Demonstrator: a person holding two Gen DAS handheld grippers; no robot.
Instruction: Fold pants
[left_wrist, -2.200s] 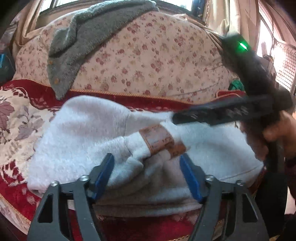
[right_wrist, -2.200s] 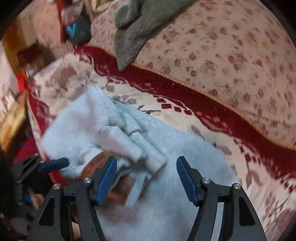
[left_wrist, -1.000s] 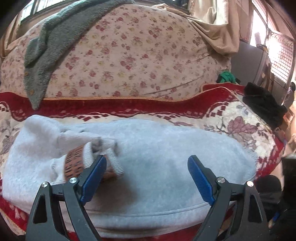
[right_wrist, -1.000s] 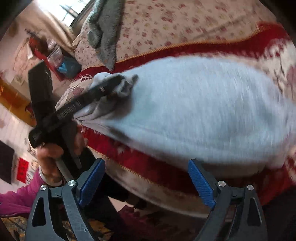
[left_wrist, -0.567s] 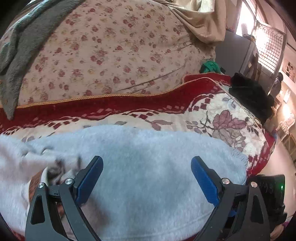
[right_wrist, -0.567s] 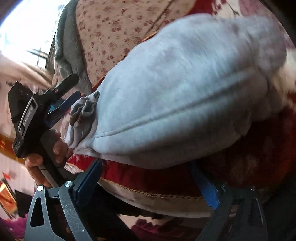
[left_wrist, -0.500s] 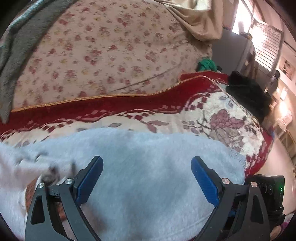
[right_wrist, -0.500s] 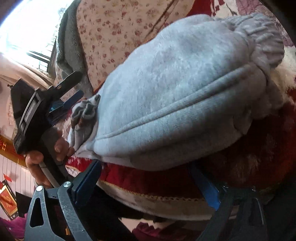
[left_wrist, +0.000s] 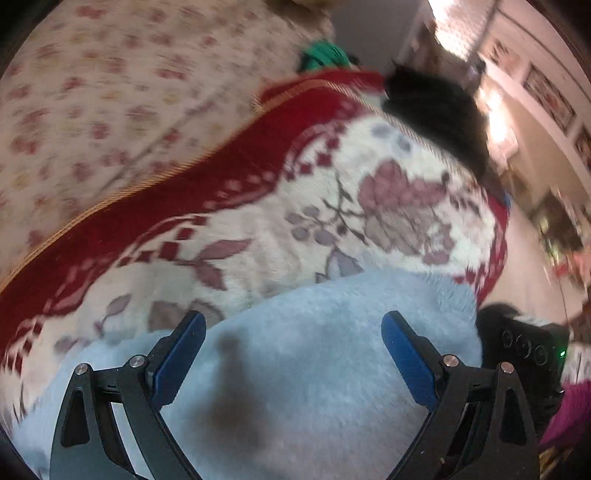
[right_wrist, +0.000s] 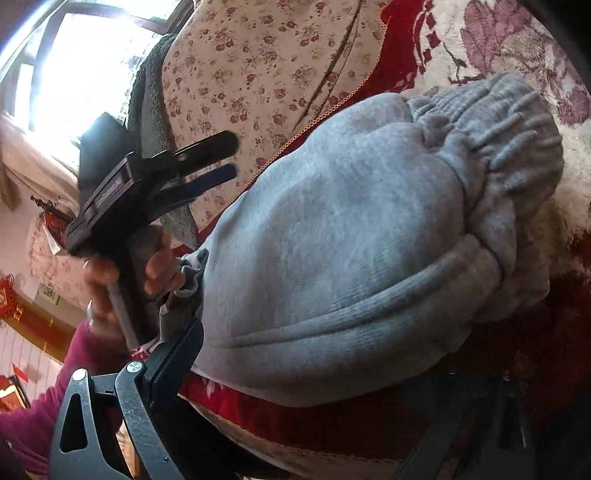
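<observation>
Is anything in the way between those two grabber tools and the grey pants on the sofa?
Nothing visible. The left gripper hangs open right over the pants, with only bare fabric beneath. The right gripper sits at the pants' near edge, also open and unblocked.

We see a red and cream floral blanket (left_wrist: 332, 206) spread over the seat, a sofa back (left_wrist: 110, 92) in small rose print behind it, a grey towel (right_wrist: 147, 92) draped over that back, and a black cloth (left_wrist: 436, 107) beside a green item (left_wrist: 325, 55)
</observation>
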